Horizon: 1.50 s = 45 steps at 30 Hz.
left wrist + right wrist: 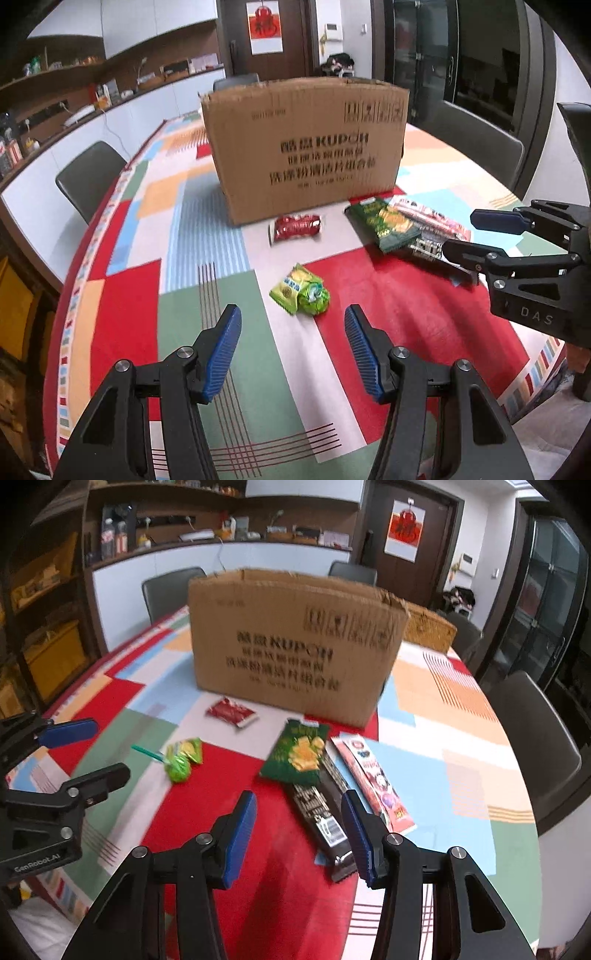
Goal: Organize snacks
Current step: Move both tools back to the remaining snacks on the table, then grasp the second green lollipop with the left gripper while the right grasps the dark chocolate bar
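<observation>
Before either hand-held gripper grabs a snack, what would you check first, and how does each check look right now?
1. Left hand-held gripper open and empty: ok.
2. Right hand-held gripper open and empty: ok.
3. Green candy pack lies free ahead of the left fingers, nothing on top: ok.
4. Dark green chip bag overlaps the black bar, so lifting the bar alone: not ok.
5. Red packet sits apart from the others, near the cardboard box: ok.
6. Room inside the box: cannot tell, only its outer wall shows.
</observation>
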Motion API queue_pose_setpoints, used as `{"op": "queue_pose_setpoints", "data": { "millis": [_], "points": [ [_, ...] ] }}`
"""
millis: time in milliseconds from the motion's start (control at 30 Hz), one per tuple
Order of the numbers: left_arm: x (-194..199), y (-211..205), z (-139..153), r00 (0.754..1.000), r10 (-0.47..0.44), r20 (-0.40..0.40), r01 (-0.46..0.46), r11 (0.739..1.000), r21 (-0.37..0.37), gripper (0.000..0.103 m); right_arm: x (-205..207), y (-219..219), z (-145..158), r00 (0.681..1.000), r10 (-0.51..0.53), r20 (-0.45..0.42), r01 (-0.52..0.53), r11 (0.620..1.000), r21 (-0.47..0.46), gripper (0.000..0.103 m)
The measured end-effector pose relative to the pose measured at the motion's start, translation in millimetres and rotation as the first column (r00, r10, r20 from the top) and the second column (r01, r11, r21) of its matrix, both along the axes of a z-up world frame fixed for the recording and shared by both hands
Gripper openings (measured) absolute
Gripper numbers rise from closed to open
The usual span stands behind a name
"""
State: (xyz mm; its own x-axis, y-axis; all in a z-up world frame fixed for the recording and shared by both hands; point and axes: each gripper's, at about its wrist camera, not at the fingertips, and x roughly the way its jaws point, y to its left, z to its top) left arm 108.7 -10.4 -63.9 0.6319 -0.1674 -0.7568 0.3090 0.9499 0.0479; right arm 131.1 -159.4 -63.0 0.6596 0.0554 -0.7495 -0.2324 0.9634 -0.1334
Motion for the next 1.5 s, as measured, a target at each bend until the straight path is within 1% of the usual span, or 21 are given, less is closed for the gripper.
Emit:
{"op": "queue_pose_setpoints", "data": {
  "millis": [67,133,167,333,467,533,833,967,1100,1267,1333,1500],
  "points": [
    [3.7,-1.4,-5.6,1.0,-0.003,-0.013,0.003,1.0,0.01,0.056,5.8,-1.4,-6.4,1.0,-0.005,-0.022,0.005,1.0,-0.017,0.049],
    [6.6,-3.4,-10.5,1.0,-0.012,-0.021,0.013,1.0,0.019,0.048,10.5,-2.6,-11.7,0.999,-0.008,-0.041,0.007,1.0,-0.025,0.049],
    [8.0,-4.9,-14.3,0.999,-0.02,-0.026,0.021,0.999,0.028,0.047,12.4,-2.5,-13.7,0.999,-0.006,-0.049,0.005,1.0,-0.029,0.049],
    [11.2,-11.2,-27.7,0.998,-0.053,-0.046,0.055,0.997,0.048,0.046,15.6,-2.6,-21.6,0.999,-0.002,-0.054,-0.002,0.998,-0.061,0.049],
    [15.1,-15.9,-35.7,0.997,-0.061,-0.046,0.064,0.996,0.063,0.046,19.4,-4.6,-26.9,0.998,-0.003,-0.056,-0.001,0.997,-0.075,0.049],
    [18.0,-18.1,-38.2,0.997,-0.066,-0.045,0.069,0.995,0.069,0.042,21.8,-5.5,-30.0,0.998,-0.003,-0.062,-0.002,0.997,-0.083,0.049],
    [29.0,-30.2,-44.4,0.996,-0.09,-0.026,0.093,0.99,0.11,0.036,29.5,-9.4,-39.9,0.997,0.009,-0.082,-0.018,0.994,-0.108,0.049],
    [32.8,-33.9,-44.5,0.995,-0.095,-0.022,0.096,0.99,0.103,0.035,32.3,-11.3,-42.1,0.996,0.022,-0.083,-0.03,0.995,-0.099,0.049],
    [35.8,-37.5,-45.8,0.995,-0.099,-0.025,0.101,0.99,0.099,0.031,35.2,-12.1,-45.7,0.995,0.041,-0.089,-0.05,0.994,-0.095,0.049],
    [39.1,-40.0,-48.4,0.994,-0.102,-0.03,0.104,0.99,0.099,0.031,40.3,-14.4,-52.0,0.994,0.051,-0.101,-0.059,0.995,-0.079,0.049],
    [40.5,-39.5,-49.6,0.994,-0.099,-0.037,0.102,0.99,0.093,0.031,41.0,-13.2,-53.0,0.994,0.059,-0.092,-0.067,0.994,-0.086,0.05],
    [44.1,-39.3,-51.3,0.994,-0.094,-0.046,0.098,0.992,0.079,0.031,44.6,-7.5,-57.4,0.992,0.092,-0.081,-0.101,0.987,-0.121,0.057]
  ]
}}
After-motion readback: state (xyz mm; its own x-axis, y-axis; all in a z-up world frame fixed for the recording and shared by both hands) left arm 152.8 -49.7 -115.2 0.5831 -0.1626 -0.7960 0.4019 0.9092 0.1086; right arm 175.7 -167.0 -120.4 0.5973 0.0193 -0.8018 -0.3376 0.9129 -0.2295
